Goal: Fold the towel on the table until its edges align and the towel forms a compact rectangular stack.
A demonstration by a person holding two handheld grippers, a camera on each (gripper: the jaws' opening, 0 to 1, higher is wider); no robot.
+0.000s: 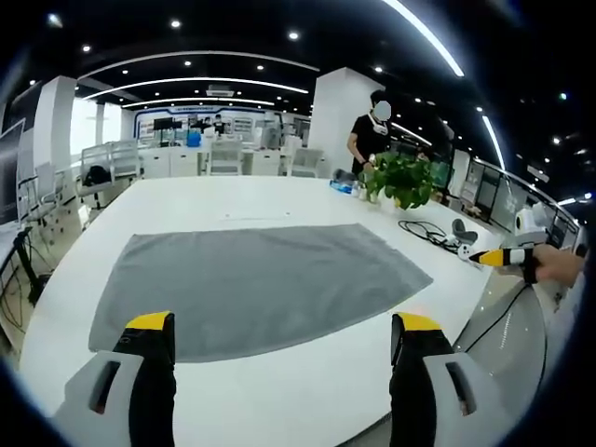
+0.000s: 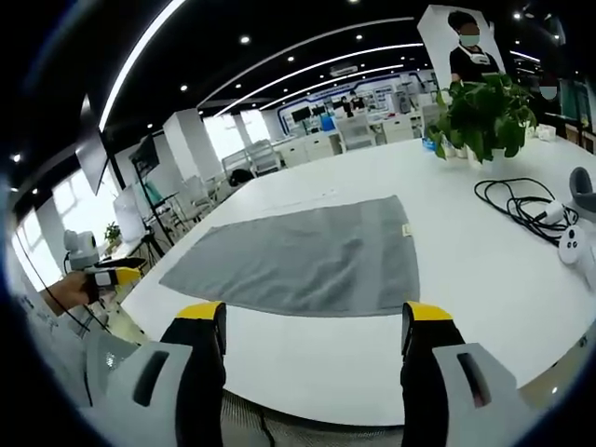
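A grey towel [image 1: 251, 279] lies spread flat in one layer on the white table [image 1: 233, 200]. My left gripper [image 1: 284, 326] hangs open just off the near edge of the towel, its yellow-tipped fingers wide apart and holding nothing. In the right gripper view the same towel [image 2: 307, 256] lies beyond my right gripper [image 2: 315, 317], which is also open and empty. The right gripper [image 1: 503, 256] comes into the left gripper view at far right, in a hand. The left gripper [image 2: 107, 277] appears at the far left of the right gripper view.
A potted plant [image 1: 402, 179] [image 2: 484, 116] stands at the far side of the table. A black cable [image 2: 521, 205] and white devices [image 2: 573, 244] lie beside it. A person [image 1: 371, 130] stands behind the plant. Chairs and desks fill the room beyond.
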